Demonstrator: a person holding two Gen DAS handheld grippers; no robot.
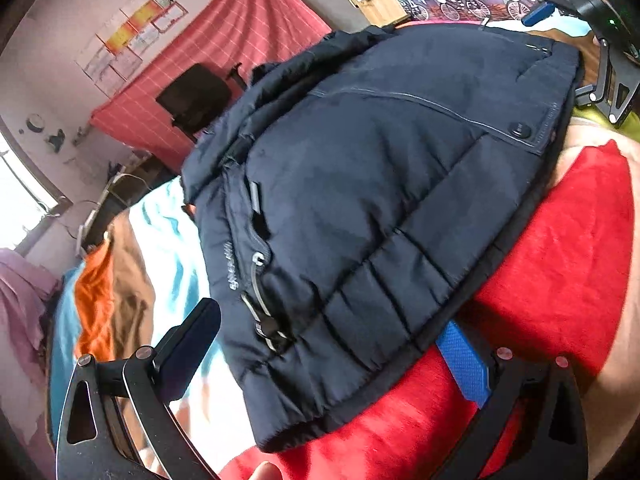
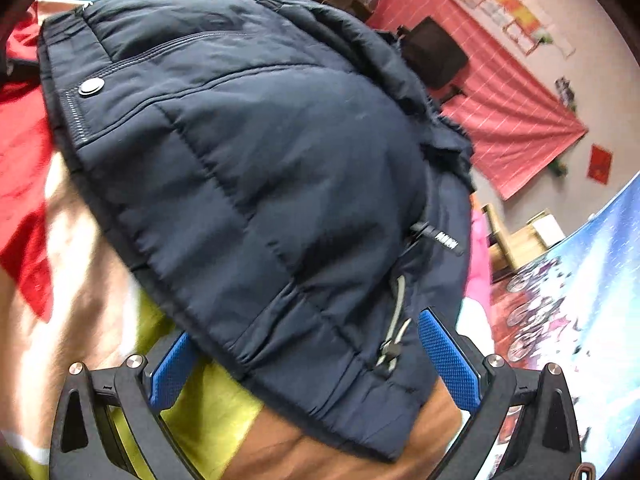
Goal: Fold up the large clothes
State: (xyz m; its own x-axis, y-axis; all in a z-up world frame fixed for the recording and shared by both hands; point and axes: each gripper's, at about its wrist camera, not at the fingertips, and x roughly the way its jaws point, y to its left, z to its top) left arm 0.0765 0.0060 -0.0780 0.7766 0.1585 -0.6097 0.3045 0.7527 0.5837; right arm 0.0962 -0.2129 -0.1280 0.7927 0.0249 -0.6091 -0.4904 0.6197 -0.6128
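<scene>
A dark navy puffer jacket is bundled into a thick folded pad, with a snap button and drawcords showing. My left gripper is open wide, and the jacket's hem fills the gap between its fingers. My right gripper is also open wide, holding the jacket's other end between its blue pads. In the left wrist view, one blue pad of the right gripper pokes out past the jacket's far edge. Whether the jacket rests on the bed or on the fingers is hidden.
Red fabric lies under the jacket. Orange and brown clothes sit on a turquoise-and-white sheet. Yellow-green cloth lies below the right gripper. A black office chair, a pink checked hanging and a wooden box stand behind.
</scene>
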